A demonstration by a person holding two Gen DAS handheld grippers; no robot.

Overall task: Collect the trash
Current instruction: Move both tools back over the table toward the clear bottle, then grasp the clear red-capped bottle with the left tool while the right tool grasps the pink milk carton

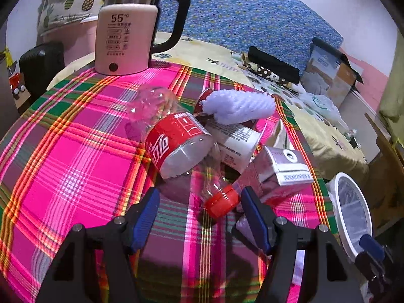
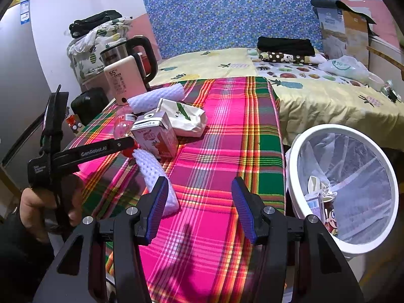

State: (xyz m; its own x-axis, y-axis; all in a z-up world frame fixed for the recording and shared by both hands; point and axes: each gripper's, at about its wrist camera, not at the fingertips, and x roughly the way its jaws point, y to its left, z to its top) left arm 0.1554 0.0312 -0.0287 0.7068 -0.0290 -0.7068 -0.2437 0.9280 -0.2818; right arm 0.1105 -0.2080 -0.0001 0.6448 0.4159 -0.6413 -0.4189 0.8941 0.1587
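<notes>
The bottle [image 1: 176,146] lies on its side ahead of the left claw [image 1: 199,202], its red cap [image 1: 222,203] between the spread, empty fingers; whether a pad touches the cap is unclear. Behind it the cup [image 1: 237,144] is half hidden under foam [image 1: 240,108], and the carton [image 1: 282,169] sits just right of the claw. The right claw [image 2: 199,192] is spread and empty over the plaid cloth [image 2: 227,126], foam wrap [image 2: 154,174] by its left finger and the lined bin [image 2: 298,151] to its right, its contents hard to read. A kettle [image 1: 126,32] stands far back, a bed [image 2: 328,96] beyond.
</notes>
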